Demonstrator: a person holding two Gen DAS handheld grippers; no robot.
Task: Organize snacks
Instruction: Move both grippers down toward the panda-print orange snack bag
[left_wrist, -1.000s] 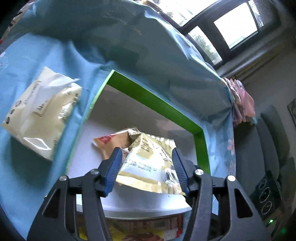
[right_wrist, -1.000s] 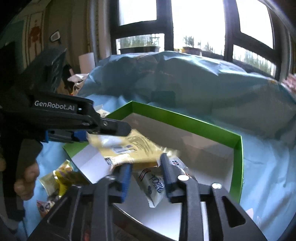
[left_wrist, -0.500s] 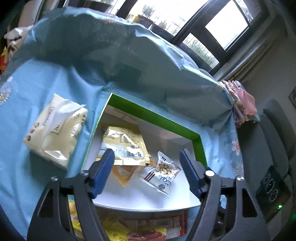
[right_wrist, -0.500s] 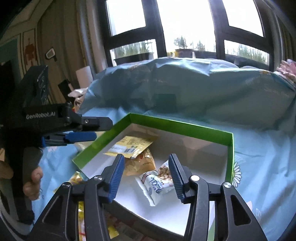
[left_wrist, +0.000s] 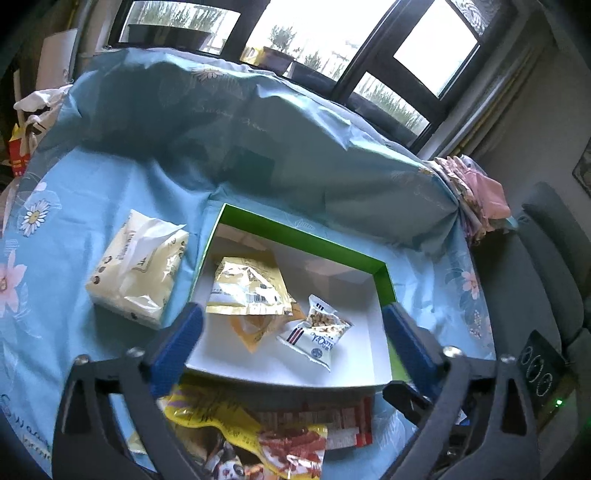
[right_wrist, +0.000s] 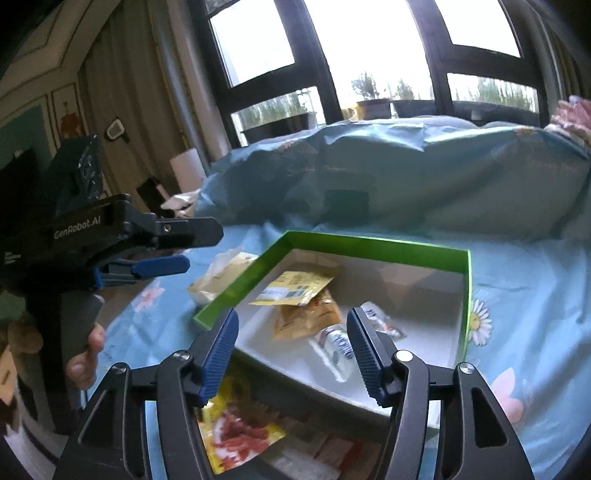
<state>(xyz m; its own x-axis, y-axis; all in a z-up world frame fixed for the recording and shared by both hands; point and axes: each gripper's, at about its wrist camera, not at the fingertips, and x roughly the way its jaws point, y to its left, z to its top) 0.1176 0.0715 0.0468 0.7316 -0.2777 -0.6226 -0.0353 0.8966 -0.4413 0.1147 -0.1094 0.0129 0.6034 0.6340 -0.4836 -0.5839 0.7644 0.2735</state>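
A white box with a green rim (left_wrist: 306, 240) (right_wrist: 369, 242) lies on the blue cloth. Inside it a yellow snack packet (left_wrist: 247, 288) (right_wrist: 295, 288) rests on an orange one (left_wrist: 255, 328) (right_wrist: 306, 317), with a white peanut packet (left_wrist: 317, 332) (right_wrist: 336, 350) beside them. My left gripper (left_wrist: 291, 317) (right_wrist: 201, 248) hovers above the box's near edge, jaws opening wide, nothing between them. My right gripper (right_wrist: 292, 317) hangs over the near side too, jaws opening and gripping nothing. In front of the box lies a yellow bag with a red picture (left_wrist: 258, 443) (right_wrist: 236, 435).
A cream tissue pack (left_wrist: 136, 273) (right_wrist: 221, 273) sits left of the box. A red-and-white packet (left_wrist: 332, 421) lies against the box's near wall. A heaped blue bundle (left_wrist: 258, 129) rises behind, a grey chair (left_wrist: 546, 258) stands right. A person's hand (right_wrist: 85, 354) holds the left gripper.
The left gripper let go of the yellow packet and the right one let go of the white packet. Both now lie in the box. Both grippers drew back and up, jaws wider.
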